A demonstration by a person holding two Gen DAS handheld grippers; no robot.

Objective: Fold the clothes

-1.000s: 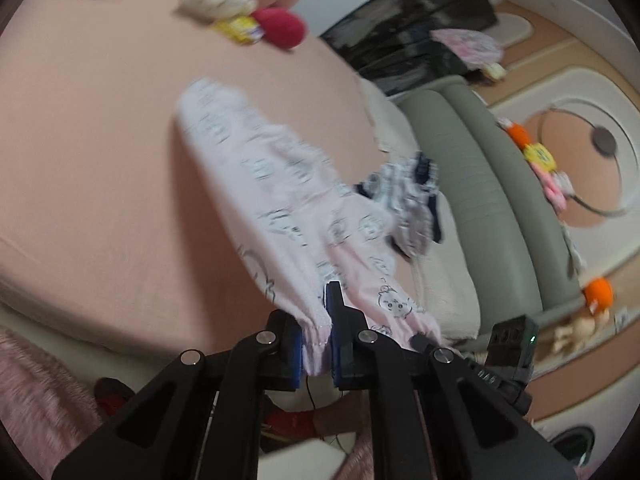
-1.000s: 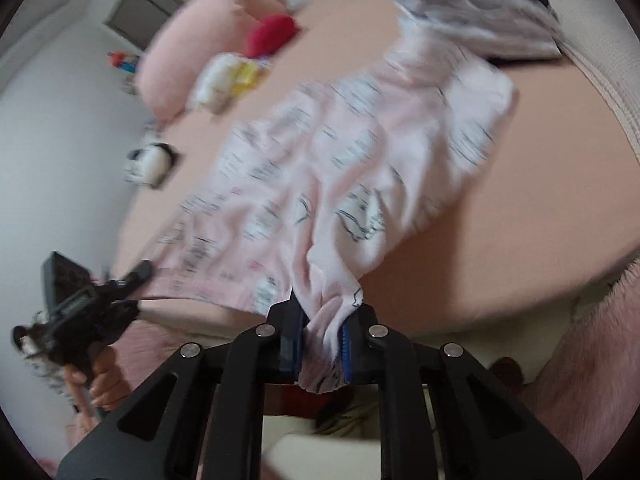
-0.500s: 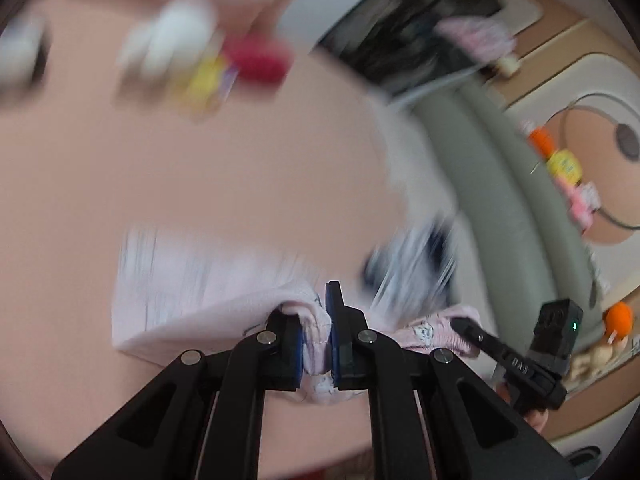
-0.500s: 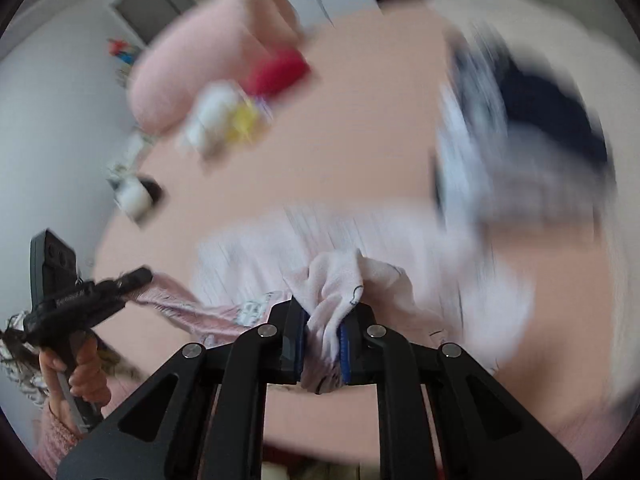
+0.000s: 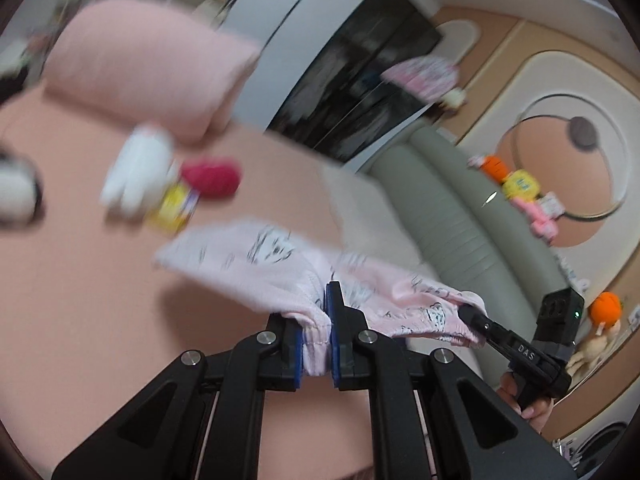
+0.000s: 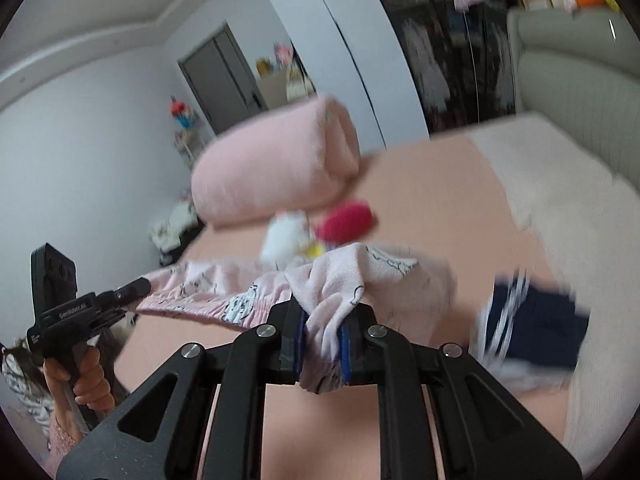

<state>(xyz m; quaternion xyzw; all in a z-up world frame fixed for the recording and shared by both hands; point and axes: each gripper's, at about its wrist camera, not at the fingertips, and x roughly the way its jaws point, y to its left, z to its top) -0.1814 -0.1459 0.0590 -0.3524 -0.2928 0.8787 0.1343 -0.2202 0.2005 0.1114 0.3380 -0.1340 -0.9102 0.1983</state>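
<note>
Jaws of two grippers [image 5: 316, 344] [image 6: 322, 354], one garment [image 5: 260, 268]

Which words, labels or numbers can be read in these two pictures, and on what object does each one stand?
"DAS": on the black body of the right hand-held gripper, seen from the left wrist.
"GenRobot.AI", small and only roughly readable: on the body of the left hand-held gripper, seen from the right wrist.
Yellow toy packet: print too blurred to read.
Pink garment: cartoon drawings only, no readable words.
</note>
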